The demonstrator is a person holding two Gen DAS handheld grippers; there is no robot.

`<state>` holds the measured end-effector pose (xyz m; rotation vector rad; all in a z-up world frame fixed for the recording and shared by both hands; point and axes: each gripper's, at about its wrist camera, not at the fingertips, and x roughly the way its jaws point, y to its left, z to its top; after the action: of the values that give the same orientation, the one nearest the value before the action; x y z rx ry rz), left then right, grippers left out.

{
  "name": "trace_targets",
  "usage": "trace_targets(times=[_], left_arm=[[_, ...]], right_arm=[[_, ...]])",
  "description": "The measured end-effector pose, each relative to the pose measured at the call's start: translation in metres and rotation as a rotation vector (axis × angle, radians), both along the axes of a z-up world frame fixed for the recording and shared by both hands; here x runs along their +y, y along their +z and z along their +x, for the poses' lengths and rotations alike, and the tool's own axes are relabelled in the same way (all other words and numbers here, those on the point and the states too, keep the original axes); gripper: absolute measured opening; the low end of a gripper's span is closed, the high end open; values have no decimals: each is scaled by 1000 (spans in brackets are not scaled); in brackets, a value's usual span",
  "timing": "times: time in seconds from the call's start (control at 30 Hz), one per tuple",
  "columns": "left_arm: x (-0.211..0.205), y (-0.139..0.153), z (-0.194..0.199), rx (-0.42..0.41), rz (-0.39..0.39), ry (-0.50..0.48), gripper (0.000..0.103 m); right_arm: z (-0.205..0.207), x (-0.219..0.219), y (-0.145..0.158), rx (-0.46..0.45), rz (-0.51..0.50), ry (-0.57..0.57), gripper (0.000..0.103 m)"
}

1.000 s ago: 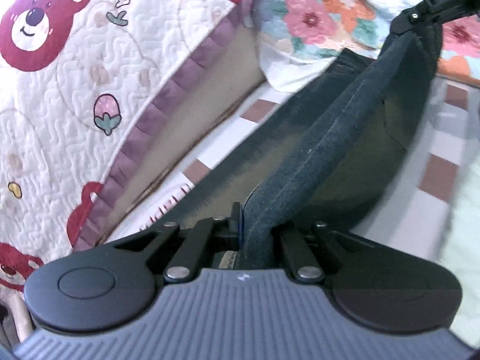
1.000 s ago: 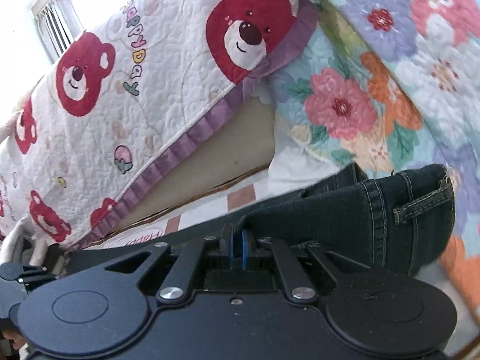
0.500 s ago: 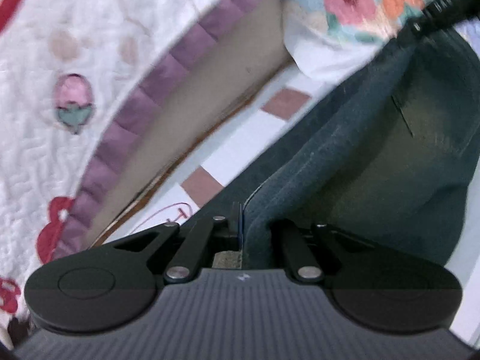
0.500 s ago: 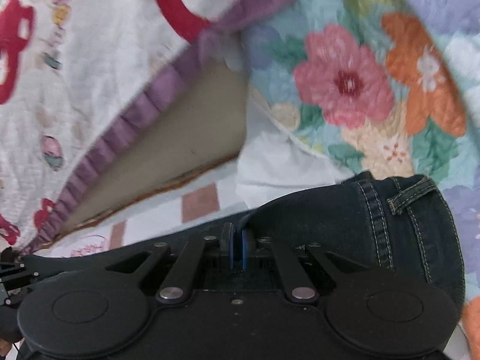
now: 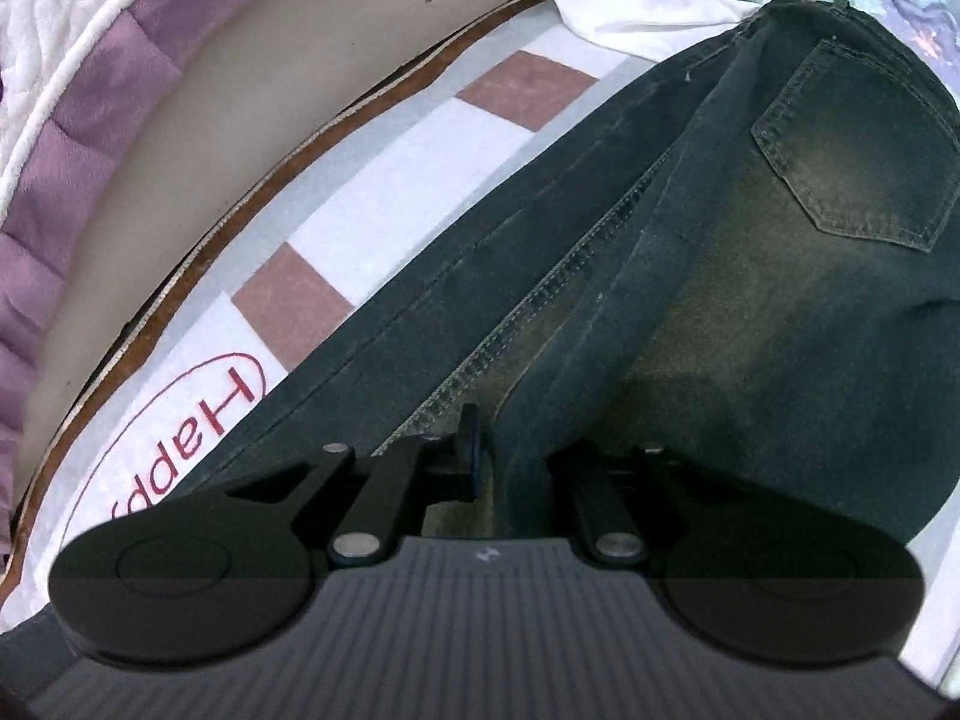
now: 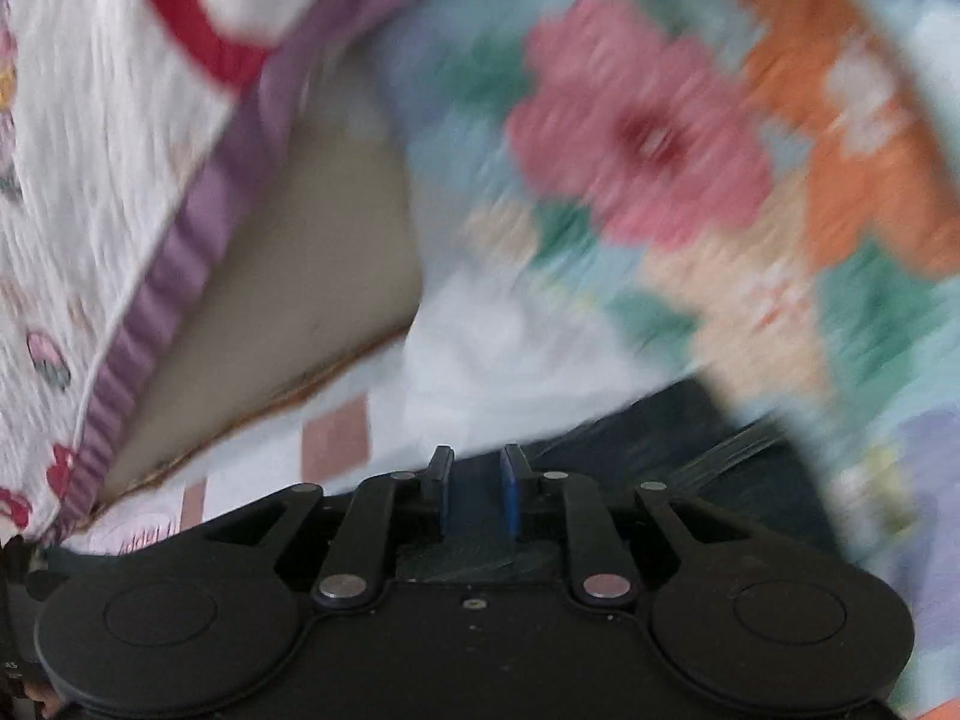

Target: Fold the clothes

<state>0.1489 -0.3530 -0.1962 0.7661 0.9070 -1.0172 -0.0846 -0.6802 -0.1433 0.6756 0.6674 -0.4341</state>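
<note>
Two grippers: the left gripper (image 5: pixel 486 450) pinches a fold of faded, stitched jeans (image 5: pixel 750 276); the right gripper (image 6: pixel 477 495) stands spread above the checked sheet (image 5: pixel 396 180).

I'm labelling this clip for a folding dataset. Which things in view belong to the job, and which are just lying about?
Belongs to the job:
jeans
left gripper, jaws shut on the denim
right gripper, jaws open

Just lying about:
bear quilt
floral quilt
white cloth
checked sheet

Right gripper (image 6: pixel 477 492) fingers now parted, jeans (image 5: pixel 750 276) released, lowered flat onto bed.
</note>
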Motion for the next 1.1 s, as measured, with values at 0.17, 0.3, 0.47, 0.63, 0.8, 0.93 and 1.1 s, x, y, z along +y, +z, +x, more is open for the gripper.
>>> trace_targets(times=[0.17, 0.3, 0.47, 0.63, 0.8, 0.93, 1.1], left_arm=[[5, 0, -2, -5, -27, 8, 10], [4, 1, 0, 6, -29, 4, 10], [4, 4, -1, -2, -35, -18, 10], [10, 17, -14, -66, -78, -51, 3], [29, 54, -7, -77, -162, -50, 4], [19, 31, 27, 31, -69, 14, 22], [3, 7, 25, -23, -12, 2, 23]], right_arm=[[-39, -19, 3, 156, -151, -14, 48], [-70, -35, -14, 150, -92, -100, 61], [-77, -45, -49, 64, 60, -159, 66], [-74, -31, -51, -75, 5, -41, 7], [-87, -8, -3, -200, -223, -68, 5], [-59, -12, -3, -95, -294, -40, 4], [-16, -8, -28, 115, -372, -26, 4]])
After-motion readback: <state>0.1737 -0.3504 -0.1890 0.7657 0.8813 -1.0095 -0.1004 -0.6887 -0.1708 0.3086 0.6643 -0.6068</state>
